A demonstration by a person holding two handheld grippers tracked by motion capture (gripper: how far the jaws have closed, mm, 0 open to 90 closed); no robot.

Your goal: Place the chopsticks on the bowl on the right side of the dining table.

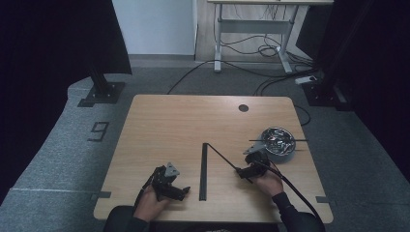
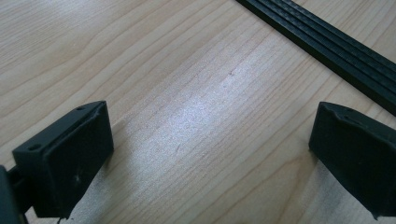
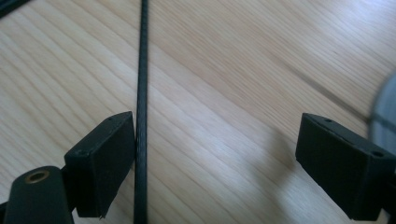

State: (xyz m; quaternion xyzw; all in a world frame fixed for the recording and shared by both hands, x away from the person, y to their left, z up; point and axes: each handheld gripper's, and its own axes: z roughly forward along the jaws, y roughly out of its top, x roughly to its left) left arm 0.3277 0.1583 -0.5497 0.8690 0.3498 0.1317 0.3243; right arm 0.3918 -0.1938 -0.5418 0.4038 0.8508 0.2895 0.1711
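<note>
- From the high view, the wooden worktop [image 1: 164, 125] carries a flat bundle of black rods [image 1: 203, 171] at centre and a metal bowl [image 1: 277, 141] at the right.
- The right gripper [image 3: 215, 158] gapes wide; a thin black rod [image 3: 141, 93] lies against its left pad, ungripped.
- The left gripper [image 2: 210, 154] stands wide apart over bare wood, holding nothing.
</note>
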